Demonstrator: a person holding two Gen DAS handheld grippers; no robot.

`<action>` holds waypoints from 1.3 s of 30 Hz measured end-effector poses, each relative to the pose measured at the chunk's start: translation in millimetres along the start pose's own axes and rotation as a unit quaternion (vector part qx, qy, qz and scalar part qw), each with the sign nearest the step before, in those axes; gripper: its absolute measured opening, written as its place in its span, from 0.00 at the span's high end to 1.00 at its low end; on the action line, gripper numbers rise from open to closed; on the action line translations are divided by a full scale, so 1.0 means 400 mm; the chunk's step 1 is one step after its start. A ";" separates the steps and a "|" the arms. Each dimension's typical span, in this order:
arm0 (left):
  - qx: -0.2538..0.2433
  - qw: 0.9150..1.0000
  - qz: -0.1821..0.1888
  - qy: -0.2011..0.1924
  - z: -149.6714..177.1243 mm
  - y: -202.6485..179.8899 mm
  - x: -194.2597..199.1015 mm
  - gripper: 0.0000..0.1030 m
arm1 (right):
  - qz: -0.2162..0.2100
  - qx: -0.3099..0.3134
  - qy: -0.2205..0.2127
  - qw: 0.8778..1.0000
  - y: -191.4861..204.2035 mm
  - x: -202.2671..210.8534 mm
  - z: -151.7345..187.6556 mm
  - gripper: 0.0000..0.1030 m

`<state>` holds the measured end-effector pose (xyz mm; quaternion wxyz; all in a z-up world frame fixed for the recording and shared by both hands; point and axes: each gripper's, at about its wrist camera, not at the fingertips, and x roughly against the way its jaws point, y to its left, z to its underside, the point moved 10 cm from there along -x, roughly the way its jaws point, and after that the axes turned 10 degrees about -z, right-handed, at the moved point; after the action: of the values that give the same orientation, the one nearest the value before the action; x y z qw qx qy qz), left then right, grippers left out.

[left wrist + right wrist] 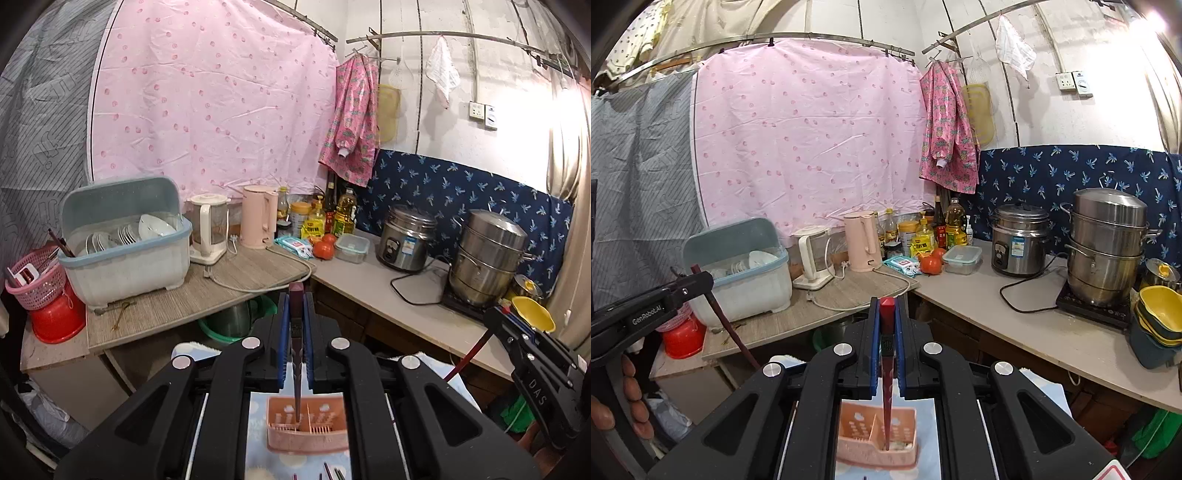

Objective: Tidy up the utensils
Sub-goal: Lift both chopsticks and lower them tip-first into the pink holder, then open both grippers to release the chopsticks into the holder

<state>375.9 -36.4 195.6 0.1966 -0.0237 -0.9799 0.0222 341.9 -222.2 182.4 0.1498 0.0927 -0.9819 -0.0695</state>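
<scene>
- Clamping a dark maroon chopstick (296,332) between its blue pads, the left gripper (296,295) has its jaws pressed together on the stick, which runs upright between them with its square butt end poking past the fingertips.
- Below that gripper, the chopstick's thin tip hangs over the left compartment of a pink slotted utensil holder (308,430), which sits on a pale blue patterned cloth (258,413).
- The right gripper (887,306) is likewise closed tight on a red chopstick (887,343), held upright the same way, square red end at the top.
- From the right wrist view, that stick's tip points down into the holder, on the right side of its centre divider; whether it touches the bottom I cannot tell.
- A few more stick ends (328,470) lie on the cloth in front of the holder, at the bottom edge of the left wrist view.
- Beyond the grippers, a wooden counter (229,280) carries a blue-rimmed dish rack (125,254) with plates, a white kettle (208,229) and a pink kettle (258,216).
- Further right stand a rice cooker (1019,240) and a stacked steel steamer pot (1108,243).
- A person's fingers (631,391) show at the left edge of the right wrist view, gripping the other handle.
</scene>
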 end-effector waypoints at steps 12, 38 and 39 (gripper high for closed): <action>-0.021 0.998 -0.016 0.051 0.156 0.001 -0.192 0.93 | 0.003 -0.010 0.068 0.998 -0.034 -0.197 0.181 0.93; -0.041 0.997 -0.042 0.045 0.232 -0.012 -0.028 0.58 | 0.028 0.005 0.053 0.998 -0.002 0.013 0.235 0.65; -0.041 0.997 -0.041 0.046 0.235 -0.013 -0.019 0.58 | 0.028 0.003 0.053 0.998 0.000 0.029 0.240 0.65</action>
<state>346.2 -45.1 106.3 0.2412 0.0072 -0.9701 -0.0270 301.6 -214.1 94.7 0.2035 0.0691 -0.9750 -0.0571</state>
